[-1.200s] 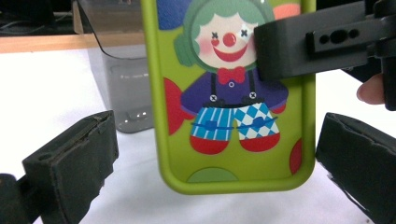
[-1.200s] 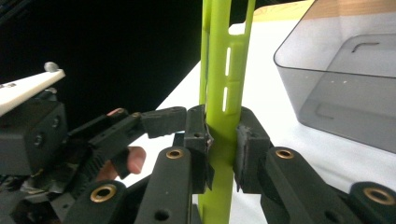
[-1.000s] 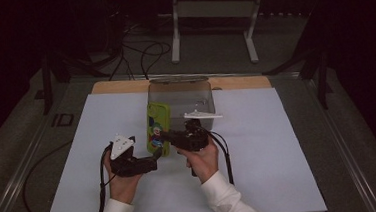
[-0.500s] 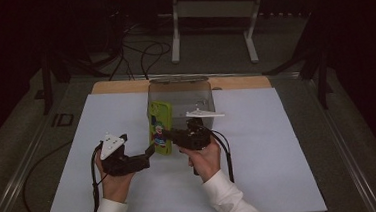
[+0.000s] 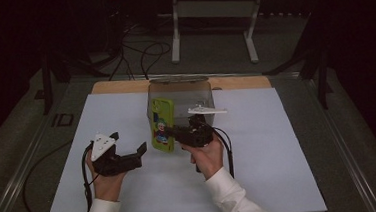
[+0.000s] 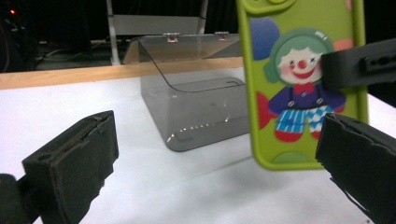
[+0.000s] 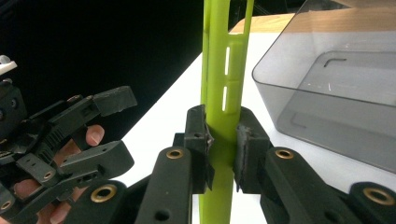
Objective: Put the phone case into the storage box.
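Phone case, lime green with a printed clown figure, is held upright above the white sheet that covers the desk, near the middle of the sheet and toward its far edge. The right gripper is clenched on the case: in the right gripper view its two pads press the thin green edge from both sides. The printed face of the case turns toward the left gripper (as the left gripper view shows). The left gripper sits nearer the sheet's left edge, just beside the case and apart from it; its jaws are spread and nothing lies between them. A smoky transparent box stands directly behind the case, at the far edge of the sheet by the wooden strip, with its hinged lid tilted open.
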Demonstrator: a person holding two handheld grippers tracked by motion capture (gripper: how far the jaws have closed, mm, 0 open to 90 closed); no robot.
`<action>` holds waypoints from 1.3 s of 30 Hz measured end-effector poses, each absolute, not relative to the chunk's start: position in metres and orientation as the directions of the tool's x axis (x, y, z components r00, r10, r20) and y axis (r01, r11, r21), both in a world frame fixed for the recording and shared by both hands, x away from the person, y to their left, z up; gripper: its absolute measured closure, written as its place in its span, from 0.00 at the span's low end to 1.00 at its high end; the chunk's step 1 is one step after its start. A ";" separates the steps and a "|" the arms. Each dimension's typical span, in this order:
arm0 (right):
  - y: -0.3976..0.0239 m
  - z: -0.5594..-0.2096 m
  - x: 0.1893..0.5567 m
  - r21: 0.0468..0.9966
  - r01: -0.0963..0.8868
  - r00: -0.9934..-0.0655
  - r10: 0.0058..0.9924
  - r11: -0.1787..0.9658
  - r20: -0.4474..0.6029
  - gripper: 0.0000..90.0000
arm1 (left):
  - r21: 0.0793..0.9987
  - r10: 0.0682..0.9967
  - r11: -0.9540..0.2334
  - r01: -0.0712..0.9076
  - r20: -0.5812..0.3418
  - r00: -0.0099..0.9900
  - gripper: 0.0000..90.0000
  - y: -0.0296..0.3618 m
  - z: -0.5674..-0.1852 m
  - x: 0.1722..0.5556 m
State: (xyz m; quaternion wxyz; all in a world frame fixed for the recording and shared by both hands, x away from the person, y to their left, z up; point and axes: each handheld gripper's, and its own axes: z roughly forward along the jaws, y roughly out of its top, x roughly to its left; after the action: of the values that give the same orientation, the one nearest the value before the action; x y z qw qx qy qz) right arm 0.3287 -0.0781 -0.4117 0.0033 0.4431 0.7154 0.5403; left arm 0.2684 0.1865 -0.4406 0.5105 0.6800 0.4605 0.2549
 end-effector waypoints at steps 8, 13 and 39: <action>-0.081 -0.401 0.330 0.785 0.618 -0.614 0.643 0.031 0.458 0.87 | 0.937 0.895 -0.098 0.334 -0.064 0.442 0.00 0.195 -0.438 0.265; -0.083 -0.396 0.331 0.785 0.619 -0.613 0.646 0.036 0.454 0.87 | 0.943 0.891 -0.129 0.306 -0.025 0.453 0.00 0.203 -0.437 0.262; -0.098 -0.379 0.343 0.777 0.629 -0.596 0.660 0.030 0.457 0.87 | 0.940 0.861 -0.185 0.288 0.013 0.508 0.00 0.233 -0.472 0.241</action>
State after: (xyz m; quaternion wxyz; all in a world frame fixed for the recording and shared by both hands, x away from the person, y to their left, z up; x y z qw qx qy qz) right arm 0.3428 -0.0981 -0.3789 0.0149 0.4492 0.7174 0.5324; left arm 0.2407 0.2335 -0.4719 0.4953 0.7133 0.4028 0.2892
